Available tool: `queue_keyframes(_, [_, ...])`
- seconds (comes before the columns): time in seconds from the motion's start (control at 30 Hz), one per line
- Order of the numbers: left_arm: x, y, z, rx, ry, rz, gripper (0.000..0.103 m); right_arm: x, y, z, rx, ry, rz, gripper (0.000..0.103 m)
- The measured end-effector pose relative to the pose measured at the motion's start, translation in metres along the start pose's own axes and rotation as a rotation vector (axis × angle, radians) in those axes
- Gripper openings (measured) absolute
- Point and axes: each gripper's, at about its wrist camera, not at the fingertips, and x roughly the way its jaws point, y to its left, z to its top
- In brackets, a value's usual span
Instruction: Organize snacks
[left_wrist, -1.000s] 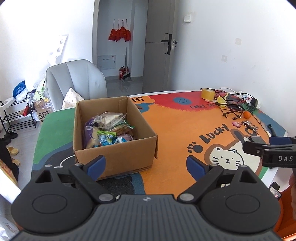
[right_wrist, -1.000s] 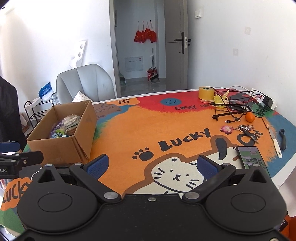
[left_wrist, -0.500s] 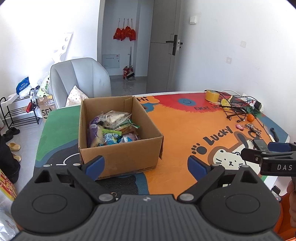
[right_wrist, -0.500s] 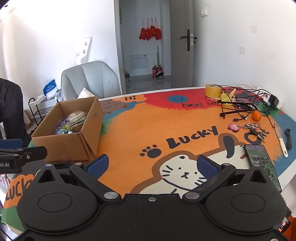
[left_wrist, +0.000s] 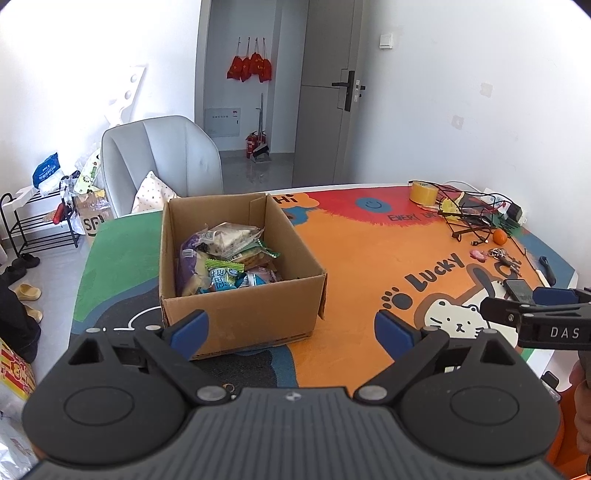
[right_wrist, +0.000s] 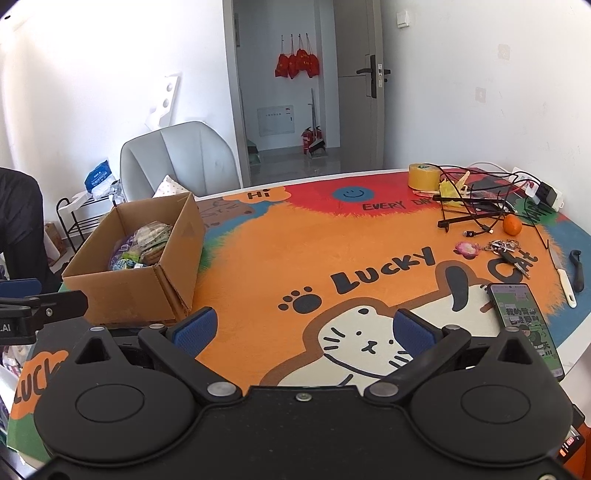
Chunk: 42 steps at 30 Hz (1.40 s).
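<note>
Snacks (left_wrist: 227, 258) all sit inside the cardboard box (left_wrist: 240, 321), piled loose w/ wrappers overlapping, purple bag along the box's left wall, clear-wrapped pack at its far side. None lies on the mat (right_wrist: 295, 254) outside the box, as far as both views show.

Left gripper (left_wrist: 291, 326) hangs just short of the box's near wall, jaws wide apart, nothing between them. Right gripper (right_wrist: 304, 326) is off to the box's right, over the cat print, also spread wide and empty.

Judgement: if "organize" means getting snacks into the box, that part looks done. If it means sorting or laying them out, nothing has started, since the pile is jumbled and no pack is in either gripper. Can't tell which from these views alone.

Well right of the box, at the mat's far side: tape roll (right_wrist: 424, 177), orange (right_wrist: 512, 224), keys (right_wrist: 506, 249), phone (right_wrist: 524, 325). Not snacks packs, prob. not part of the job.
</note>
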Motion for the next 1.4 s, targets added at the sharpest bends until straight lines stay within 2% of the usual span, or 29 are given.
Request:
queue_keyframes(0.93, [-0.0037, 0.0019, 0.0018, -0.005, -0.003, 0.005, 0.096, -0.0051, 0.0014, 0.0037, 0.014, -0.003, 0.028, 0.103])
queue_keyframes(1.4, [-0.0040, 0.0021, 0.0026, -0.006, -0.003, -0.006, 0.096, -0.0052, 0.0018, 0.0033, 0.010, 0.000, 0.015, 0.103])
